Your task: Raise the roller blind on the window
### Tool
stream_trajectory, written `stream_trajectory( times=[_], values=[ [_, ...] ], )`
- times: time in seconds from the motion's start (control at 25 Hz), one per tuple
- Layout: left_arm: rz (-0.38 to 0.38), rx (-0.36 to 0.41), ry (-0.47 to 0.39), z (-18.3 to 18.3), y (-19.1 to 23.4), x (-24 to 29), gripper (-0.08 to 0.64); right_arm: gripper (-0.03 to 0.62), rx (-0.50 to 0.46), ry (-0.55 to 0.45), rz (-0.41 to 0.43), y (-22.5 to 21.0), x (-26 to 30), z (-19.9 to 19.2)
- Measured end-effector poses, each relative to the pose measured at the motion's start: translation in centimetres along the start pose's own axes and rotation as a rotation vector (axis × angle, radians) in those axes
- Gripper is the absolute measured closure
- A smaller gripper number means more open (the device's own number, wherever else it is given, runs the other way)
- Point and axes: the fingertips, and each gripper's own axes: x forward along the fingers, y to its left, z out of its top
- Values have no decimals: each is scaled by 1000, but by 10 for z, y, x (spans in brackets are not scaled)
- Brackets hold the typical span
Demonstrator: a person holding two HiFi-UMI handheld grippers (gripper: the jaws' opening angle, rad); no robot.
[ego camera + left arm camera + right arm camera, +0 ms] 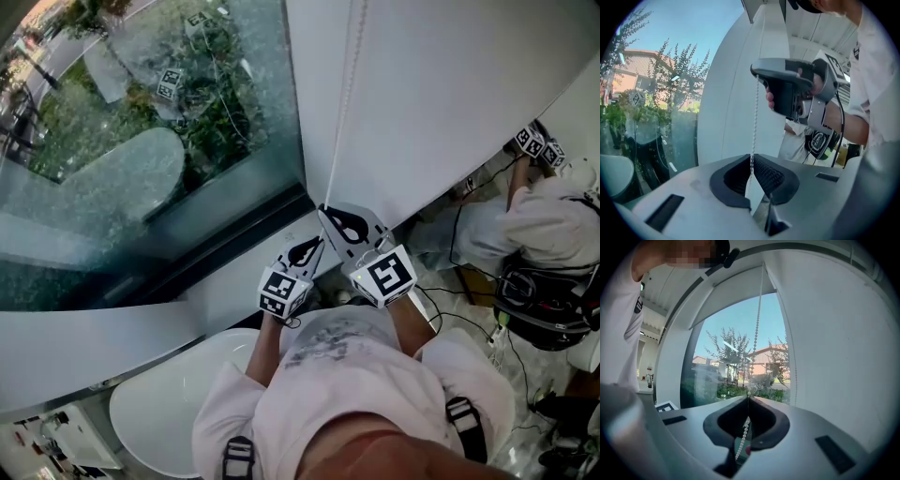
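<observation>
Roller blind (450, 94) hangs low beside the bare window (141, 141), its bead chain (343, 112) pinched in the jaws of the right gripper (328, 214) and, just below, the left gripper (314, 248), mid-haul; next, one gripper likely must let go and regrip higher.

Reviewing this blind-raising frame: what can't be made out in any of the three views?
- Chain, lower loop: in the head view it is hidden beneath the left gripper and right gripper; in each gripper view that gripper's own body cuts it off.
- Blind, roller end: beyond the head view's top edge.
- Second person: in the head view the blind partly hides them, so what they are doing is unclear.
</observation>
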Motion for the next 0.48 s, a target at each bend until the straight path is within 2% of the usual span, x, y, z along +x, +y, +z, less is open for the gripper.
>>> stream_trajectory(
  times=[0.16, 0.28, 0.48],
  values=[
    [5, -6, -56, 36, -2, -20, 549, 529, 2, 1, 5, -1, 1, -1],
    [10, 4, -118, 77, -5, -36, 502, 529, 3, 1, 8, -2, 0, -1],
    [2, 94, -212, 147, -11, -48, 500, 529, 9, -7, 5, -4, -2, -5]
  ],
)
